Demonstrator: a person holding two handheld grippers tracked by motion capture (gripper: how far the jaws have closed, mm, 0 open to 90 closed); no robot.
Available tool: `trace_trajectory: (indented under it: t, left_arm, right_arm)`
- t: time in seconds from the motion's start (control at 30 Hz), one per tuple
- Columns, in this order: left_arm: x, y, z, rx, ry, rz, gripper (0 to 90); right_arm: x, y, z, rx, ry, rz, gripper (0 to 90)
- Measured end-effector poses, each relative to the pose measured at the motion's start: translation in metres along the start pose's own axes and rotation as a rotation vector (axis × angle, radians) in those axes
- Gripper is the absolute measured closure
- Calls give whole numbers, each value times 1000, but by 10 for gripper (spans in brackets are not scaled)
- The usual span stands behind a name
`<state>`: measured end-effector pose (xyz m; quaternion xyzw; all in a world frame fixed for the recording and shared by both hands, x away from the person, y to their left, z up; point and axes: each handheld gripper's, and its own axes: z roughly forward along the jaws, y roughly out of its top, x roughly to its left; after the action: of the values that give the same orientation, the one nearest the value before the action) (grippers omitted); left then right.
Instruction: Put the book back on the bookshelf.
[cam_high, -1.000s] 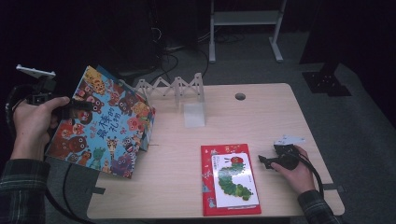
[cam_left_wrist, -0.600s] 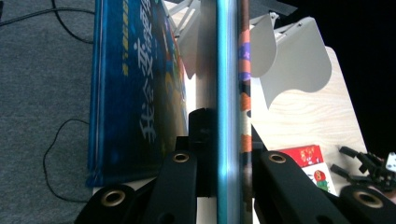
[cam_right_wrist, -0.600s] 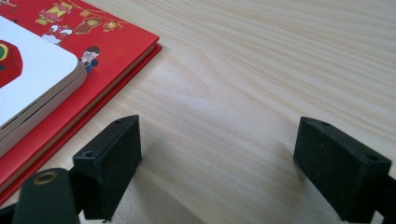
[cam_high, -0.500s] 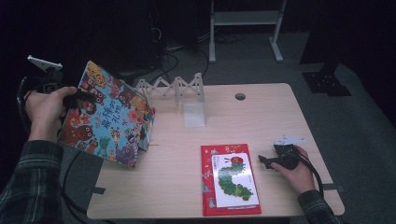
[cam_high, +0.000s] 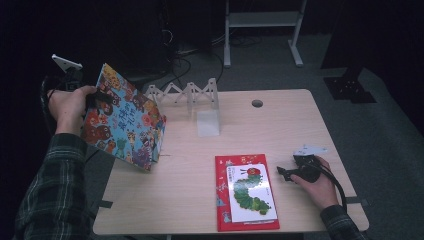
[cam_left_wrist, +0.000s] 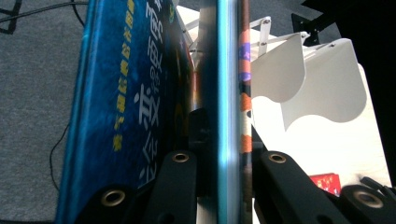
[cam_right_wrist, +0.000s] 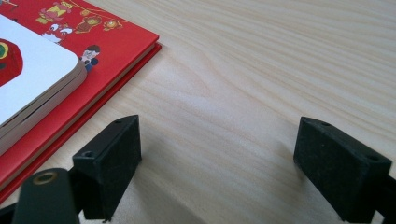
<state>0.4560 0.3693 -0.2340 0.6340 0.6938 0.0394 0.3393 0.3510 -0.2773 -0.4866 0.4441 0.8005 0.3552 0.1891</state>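
Note:
A colourful blue picture book (cam_high: 125, 120) hangs tilted over the table's left edge, its lower corner near the tabletop. My left gripper (cam_high: 95, 97) is shut on the book's upper left edge. In the left gripper view the book's edge (cam_left_wrist: 229, 93) runs straight up between the two black jaws of the left gripper (cam_left_wrist: 224, 140), which pinch it. A red book with a caterpillar cover (cam_high: 245, 192) lies flat near the front edge. Just to its right, my right gripper (cam_high: 282, 172) rests on the wood. In the right gripper view the right gripper (cam_right_wrist: 217, 158) stands open with bare wood between its jaws, and the red book (cam_right_wrist: 42, 74) lies at the left.
A white folding rack (cam_high: 187, 92) stands at the back of the wooden table (cam_high: 280, 125), with a white upright plate (cam_high: 208, 122) in front of it. A cable hole (cam_high: 257, 103) sits at the back right. Grey carpet and cables surround the table.
My left hand has carried the picture book farther back and a little right, toward the rack, and the book stands steeper. The right hand and the red book have not moved.

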Motion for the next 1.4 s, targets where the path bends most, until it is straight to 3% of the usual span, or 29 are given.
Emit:
trace_trajectory:
  t: [0.3,0.63,1.07,1.2,1.3,1.4]
  left_arm:
    - [-4,9,25,25,17,-12,807]
    - [-1,18,30,41,15,-23,807]
    - [-4,12,45,65,26,-24,805]
    - [-6,13,46,57,44,6,799]
    - [-8,14,43,12,78,26,747]
    - [-7,14,41,18,90,41,728]
  right_arm:
    - [0,0,0,2,-2,1,133]
    - [0,1,1,1,-4,-1,133]
    - [0,1,1,2,-6,1,133]
    - [0,1,2,1,-6,-1,133]
    - [0,1,2,0,-6,0,133]
    - [0,2,2,1,-6,-1,133]
